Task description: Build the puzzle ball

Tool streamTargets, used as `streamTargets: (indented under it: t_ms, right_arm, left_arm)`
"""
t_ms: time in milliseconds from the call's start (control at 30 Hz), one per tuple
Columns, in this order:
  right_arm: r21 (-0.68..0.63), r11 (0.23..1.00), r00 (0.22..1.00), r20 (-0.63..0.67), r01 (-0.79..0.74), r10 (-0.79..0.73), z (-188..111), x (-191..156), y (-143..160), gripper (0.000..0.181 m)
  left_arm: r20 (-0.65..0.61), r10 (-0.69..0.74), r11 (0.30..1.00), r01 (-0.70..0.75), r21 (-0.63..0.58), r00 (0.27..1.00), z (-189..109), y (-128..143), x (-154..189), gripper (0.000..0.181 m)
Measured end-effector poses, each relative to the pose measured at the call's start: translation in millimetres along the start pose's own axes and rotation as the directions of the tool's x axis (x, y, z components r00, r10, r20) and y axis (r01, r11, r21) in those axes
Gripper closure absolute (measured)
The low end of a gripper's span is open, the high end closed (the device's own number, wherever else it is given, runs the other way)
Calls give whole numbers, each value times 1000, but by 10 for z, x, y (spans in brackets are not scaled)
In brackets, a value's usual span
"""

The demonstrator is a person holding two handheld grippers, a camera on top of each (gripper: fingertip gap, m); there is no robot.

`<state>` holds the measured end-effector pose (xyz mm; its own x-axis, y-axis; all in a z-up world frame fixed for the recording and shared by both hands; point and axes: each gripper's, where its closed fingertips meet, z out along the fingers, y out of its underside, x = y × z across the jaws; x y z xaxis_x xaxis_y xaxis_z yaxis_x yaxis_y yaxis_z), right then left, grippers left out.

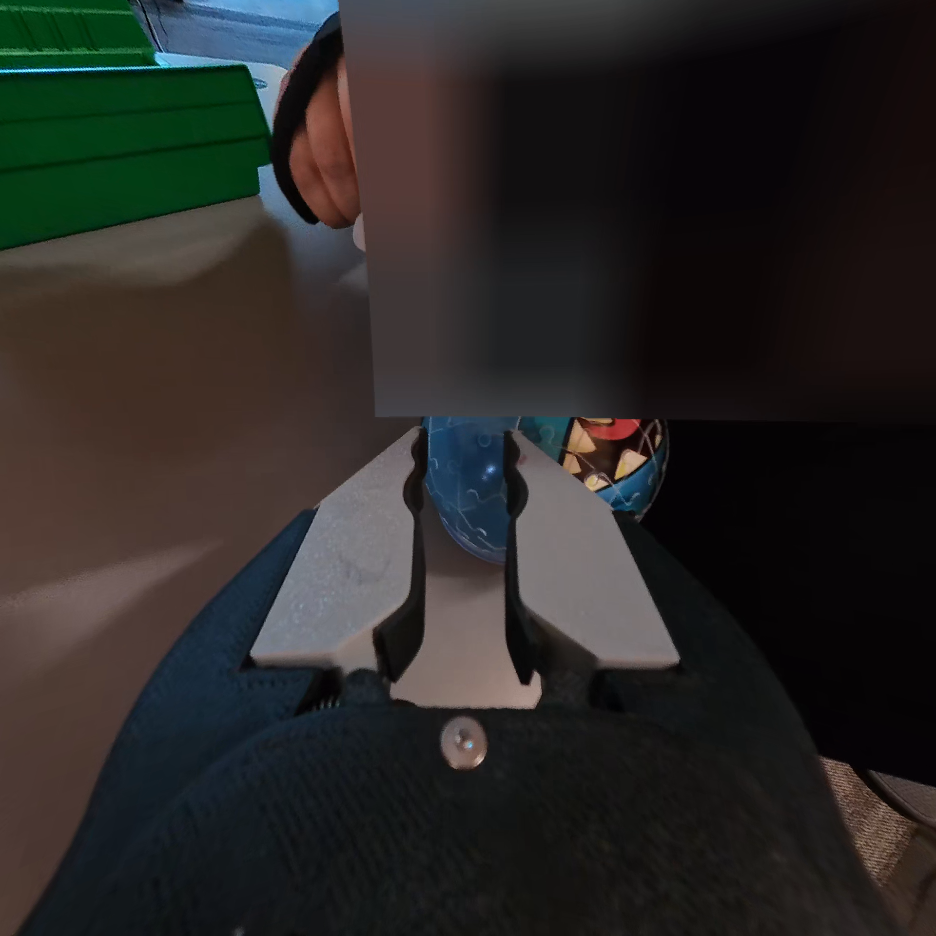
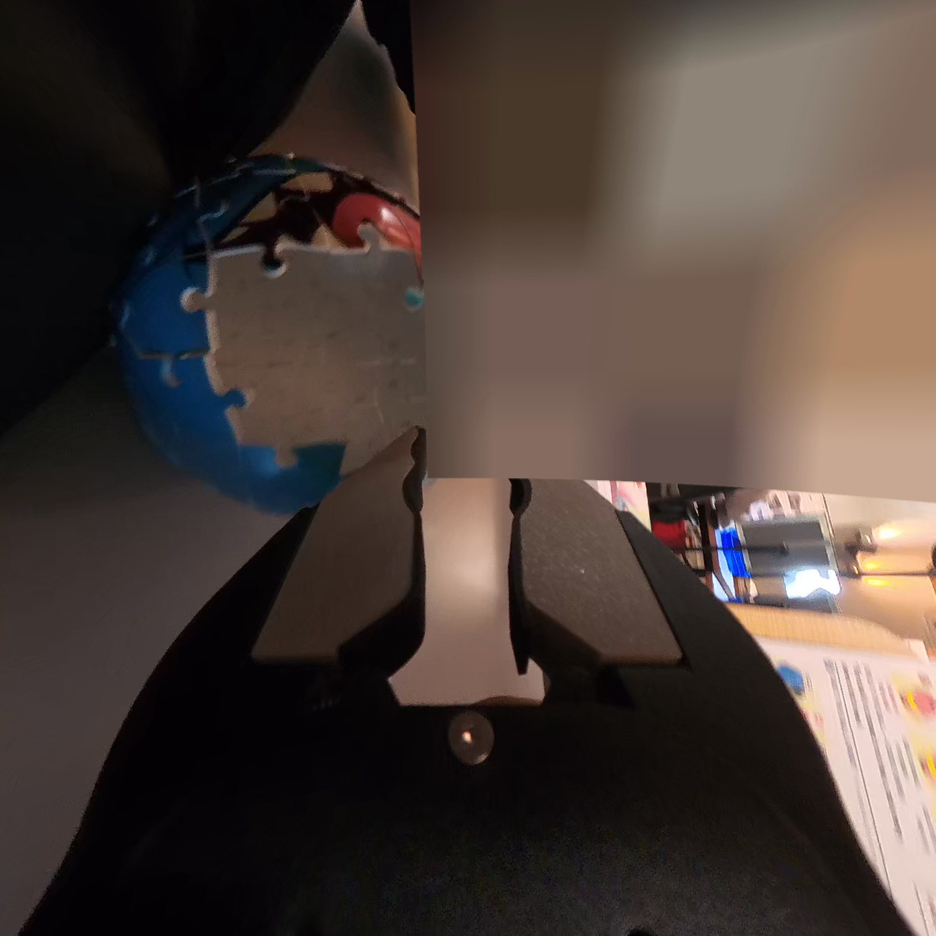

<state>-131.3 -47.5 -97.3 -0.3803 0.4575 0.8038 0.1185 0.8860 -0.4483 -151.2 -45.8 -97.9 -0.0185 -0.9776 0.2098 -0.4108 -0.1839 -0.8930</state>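
Blue and part-built, the ball point(image 1: 468, 499) sat at the left gripper point(image 1: 463, 445) tips, jaws narrowly parted around its curve, probably steadying it. The right gripper point(image 2: 466, 486) stood beside the ball's open side, jaws narrowly apart; whether they held a piece was hidden.

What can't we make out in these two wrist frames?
- Puzzle ball, left wrist view: top cut off by the mosaic patch; left tongs straddle its blue part, contact unclear.
- Puzzle ball, right wrist view: right side of the open gap hidden by the patch.
- Right tongs: tips end at the patch edge; whether they hold anything is hidden.
- Green bins: cut off by the frame, contents unseen.
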Motion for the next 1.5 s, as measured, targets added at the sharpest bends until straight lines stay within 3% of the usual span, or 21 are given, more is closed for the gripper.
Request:
streamTargets:
  t_ms: [200,300,367,467,567,633,967,1167,1267,1400,1500]
  right_arm:
    - [-20,996,997,-18,-82,81,-194,-10,52,150]
    - [20,976,975,59,-216,214,-227,-27,2,151]
    - [55,925,913,190,-377,361,-217,-78,-83,155]
    - [125,818,824,178,-562,539,-145,169,-108,156]
    - [221,694,724,307,-685,617,-195,276,-236,161]
    - [238,652,683,409,-720,605,-237,268,-300,163]
    - [145,812,779,418,-566,468,8,-23,-176,167]
    - [160,803,782,398,-574,480,-27,38,-179,164]
    - [126,802,754,449,-584,479,-23,-64,-187,163]
    - [150,803,777,403,-577,483,-22,30,-172,161]
    - [127,808,757,455,-576,468,-22,-75,-202,162]
  left_arm:
    - [3,4,1000,-4,13,1000,14,-39,-7,153]
    - [7,7,1000,-7,11,1000,36,-64,-12,153]
    - [23,10,1000,-10,10,1000,45,-79,-37,154]
    - [21,12,999,-13,31,1000,51,-133,-41,154]
    - [38,13,1000,-13,16,999,65,-110,-69,154]
    - [36,18,1000,-18,2,999,78,-82,-64,154]
    - [16,14,1000,-14,6,1000,90,-97,-40,157]
    - [12,13,1000,-14,9,1000,94,-97,-27,158]
    - [11,15,1000,-15,8,1000,96,-97,-18,159]
    - [11,17,1000,-17,10,1000,95,-99,-9,160]
    - [5,18,1000,-18,8,1000,97,-95,0,162]
